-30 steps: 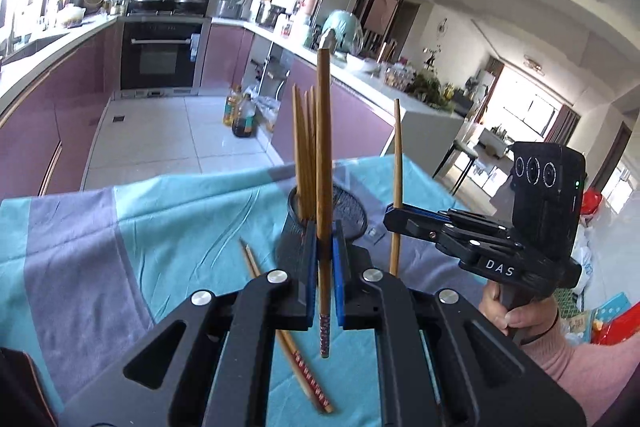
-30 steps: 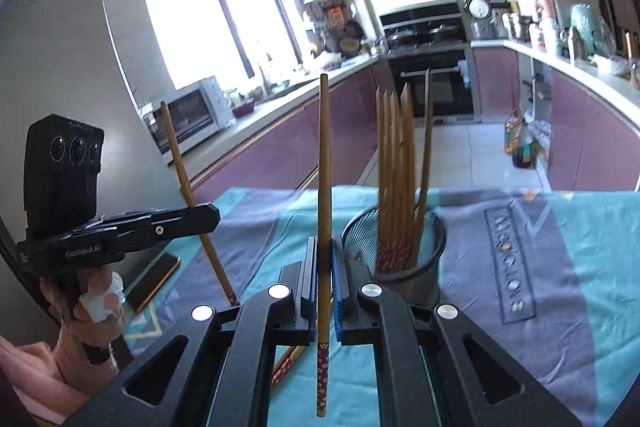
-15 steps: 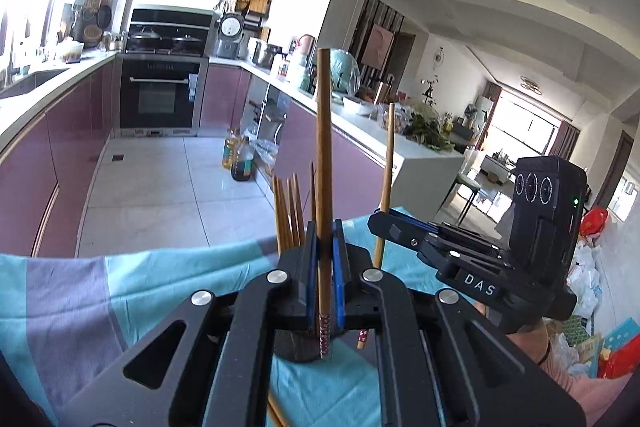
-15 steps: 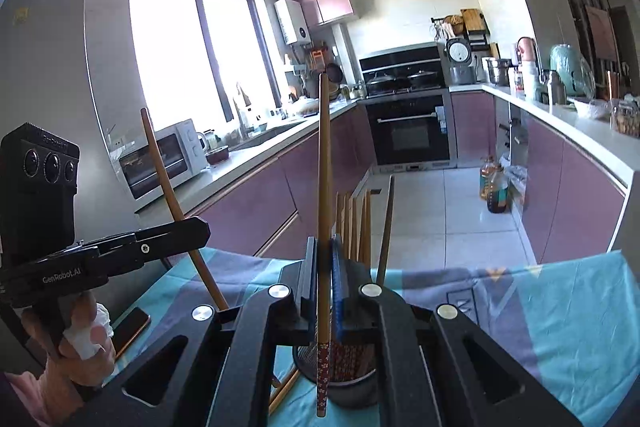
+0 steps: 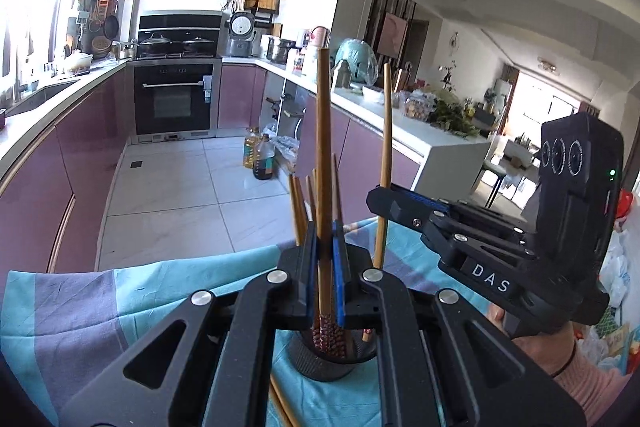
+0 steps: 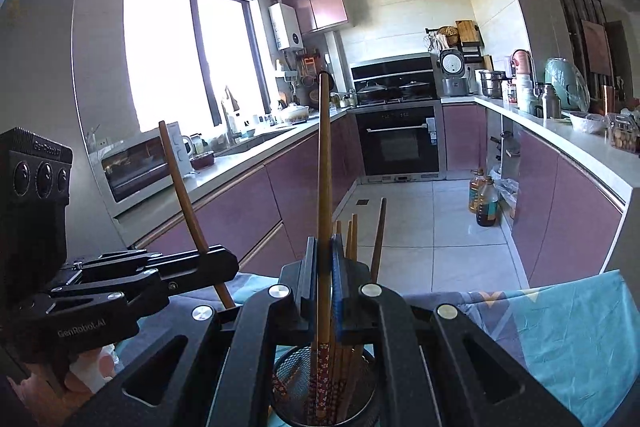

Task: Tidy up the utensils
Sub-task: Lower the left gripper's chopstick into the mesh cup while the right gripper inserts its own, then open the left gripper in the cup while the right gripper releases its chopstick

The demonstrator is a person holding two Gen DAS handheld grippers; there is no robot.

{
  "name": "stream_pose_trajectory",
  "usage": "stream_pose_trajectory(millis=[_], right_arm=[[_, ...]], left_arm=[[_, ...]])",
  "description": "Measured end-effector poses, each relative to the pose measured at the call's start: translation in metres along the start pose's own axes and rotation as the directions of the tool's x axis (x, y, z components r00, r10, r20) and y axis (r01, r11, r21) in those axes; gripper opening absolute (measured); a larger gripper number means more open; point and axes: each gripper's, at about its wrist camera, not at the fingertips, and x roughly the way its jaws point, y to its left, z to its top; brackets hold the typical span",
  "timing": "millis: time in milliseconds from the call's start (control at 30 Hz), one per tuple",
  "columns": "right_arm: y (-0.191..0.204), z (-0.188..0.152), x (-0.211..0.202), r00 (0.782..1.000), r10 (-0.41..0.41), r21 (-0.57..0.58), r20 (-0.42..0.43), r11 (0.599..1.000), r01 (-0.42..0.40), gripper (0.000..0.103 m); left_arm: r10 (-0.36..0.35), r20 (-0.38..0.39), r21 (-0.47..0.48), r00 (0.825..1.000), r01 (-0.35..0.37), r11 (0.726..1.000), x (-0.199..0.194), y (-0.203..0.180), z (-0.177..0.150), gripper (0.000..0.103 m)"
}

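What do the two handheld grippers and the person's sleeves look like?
Both the left gripper and the right gripper are matte black, with blue finger pads and silver screws. One is marked GenRobot.AI, the other DAS. A black three-lens camera block tops each. The sleeve is pink.

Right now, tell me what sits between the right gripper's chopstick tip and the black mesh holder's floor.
Only open space among chopsticks already standing in the black mesh holder; the right wrist view shows the wooden chopstick hanging inside its rim.
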Motion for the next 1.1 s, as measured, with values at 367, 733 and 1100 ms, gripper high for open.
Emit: stream_pose_trajectory(millis=[367, 733, 1100], right_arm=[[-0.003, -0.016, 0.015, 0.994, -0.022, -0.01, -0.111, 1.0, 0.021, 0.006], [-0.015, -0.031, 0.032, 0.971, -0.02, 0.033, -0.24, 0.999, 0.028, 0.006], [-0.017, -0.036, 0.034, 0.972, -0.023, 0.06, -0.234, 0.997, 0.038, 0.013]], left_arm=[[0.011, -0.101, 0.044, 0.995, -0.006, 0.999, 0.021, 0.005, -0.015, 0.007], [-0.002, -0.248, 0.035, 0.969, 0.011, 0.999, 0.061, 0.021, -0.021, 0.007], [-0.005, -0.275, 0.01, 0.961, 0.008, 1.0, 0.089, 0.035, -0.018, 0.019]])
